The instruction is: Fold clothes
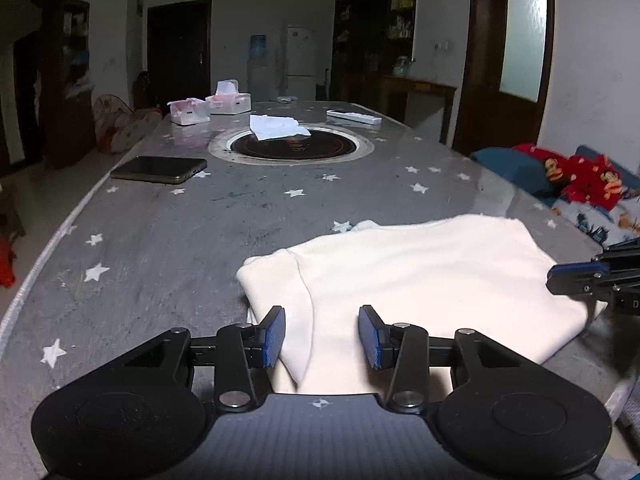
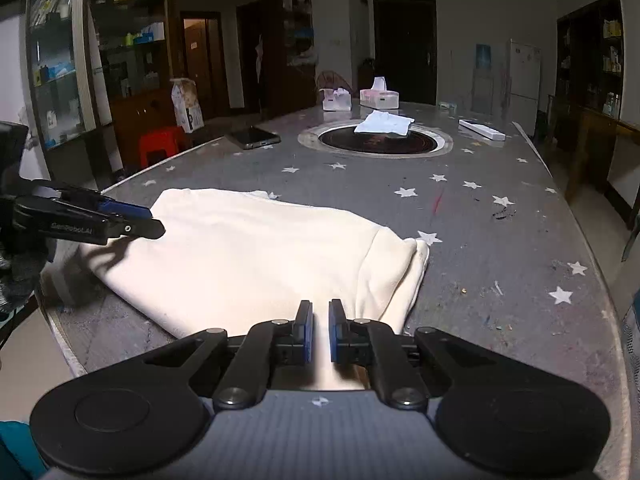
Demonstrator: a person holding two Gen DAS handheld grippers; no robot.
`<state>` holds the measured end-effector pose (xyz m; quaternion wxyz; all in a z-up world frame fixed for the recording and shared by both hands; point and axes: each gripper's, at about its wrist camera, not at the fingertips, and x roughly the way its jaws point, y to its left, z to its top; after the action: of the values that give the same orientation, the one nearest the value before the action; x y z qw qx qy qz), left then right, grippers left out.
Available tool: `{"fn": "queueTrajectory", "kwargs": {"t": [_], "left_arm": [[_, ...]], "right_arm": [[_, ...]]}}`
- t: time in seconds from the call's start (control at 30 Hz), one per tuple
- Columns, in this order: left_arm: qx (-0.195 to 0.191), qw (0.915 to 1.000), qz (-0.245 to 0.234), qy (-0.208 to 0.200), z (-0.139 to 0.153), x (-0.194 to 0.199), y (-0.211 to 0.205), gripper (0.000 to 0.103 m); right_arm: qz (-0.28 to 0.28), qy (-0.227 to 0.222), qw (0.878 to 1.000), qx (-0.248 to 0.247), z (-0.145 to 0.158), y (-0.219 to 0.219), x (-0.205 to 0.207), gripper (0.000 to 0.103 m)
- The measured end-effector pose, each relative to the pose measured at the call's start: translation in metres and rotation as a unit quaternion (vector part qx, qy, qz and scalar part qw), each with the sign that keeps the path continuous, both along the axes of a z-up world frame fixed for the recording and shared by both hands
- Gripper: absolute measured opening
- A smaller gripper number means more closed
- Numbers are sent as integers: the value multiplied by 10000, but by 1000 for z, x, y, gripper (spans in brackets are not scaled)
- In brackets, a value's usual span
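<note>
A cream garment [image 1: 420,280] lies folded and flat near the front edge of the grey star-patterned table [image 1: 200,232]. My left gripper [image 1: 322,336] is open, its blue pads wide apart just above the garment's near left end, where a folded sleeve edge shows. In the right wrist view the same garment [image 2: 248,256] spreads ahead of my right gripper [image 2: 320,330], whose pads stand only a narrow gap apart over the near edge, with cloth showing through the gap. The left gripper [image 2: 136,220] hovers over the garment's far left corner and casts a shadow on it.
A dark phone [image 1: 158,169] lies at the table's left. A round inset burner [image 1: 292,146] holds a crumpled white paper [image 1: 276,126]. Tissue boxes [image 1: 228,100] and a white remote [image 1: 354,117] sit at the far end. A red stool [image 2: 160,144] stands beside the table.
</note>
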<state>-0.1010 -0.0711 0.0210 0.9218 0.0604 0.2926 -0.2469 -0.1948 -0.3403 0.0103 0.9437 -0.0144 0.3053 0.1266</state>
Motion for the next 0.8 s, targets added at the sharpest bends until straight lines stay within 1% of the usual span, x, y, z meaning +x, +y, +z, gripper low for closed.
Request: {"fn": "queueTrajectory", "kwargs": {"t": [0.07, 0.17, 0.3, 0.47, 0.63, 0.73, 0.8], "left_arm": [[6, 10000, -6, -21, 4, 4, 1, 42], [-41, 9999, -105, -91, 13, 12, -4, 42], [-15, 9994, -319, -116, 17, 26, -24, 42], [177, 9980, -614, -14, 11, 43, -52, 42], [319, 9979, -484, 283, -5, 62, -60, 43], [261, 9981, -433, 348, -2, 62, -59, 42], [212, 9983, -457, 303, 4, 60, -62, 42]], "right_arm": [[34, 19, 10000, -78, 7, 0, 2, 7], [120, 1, 9999, -41, 16, -1, 14, 7], [224, 39, 9997, -50, 16, 7, 46, 7], [353, 86, 9993, -62, 15, 17, 86, 7], [370, 354, 9986, -163, 0, 21, 111, 7], [406, 325, 9983, -249, 4, 24, 109, 7], [466, 279, 9981, -284, 9, 27, 108, 7]]}}
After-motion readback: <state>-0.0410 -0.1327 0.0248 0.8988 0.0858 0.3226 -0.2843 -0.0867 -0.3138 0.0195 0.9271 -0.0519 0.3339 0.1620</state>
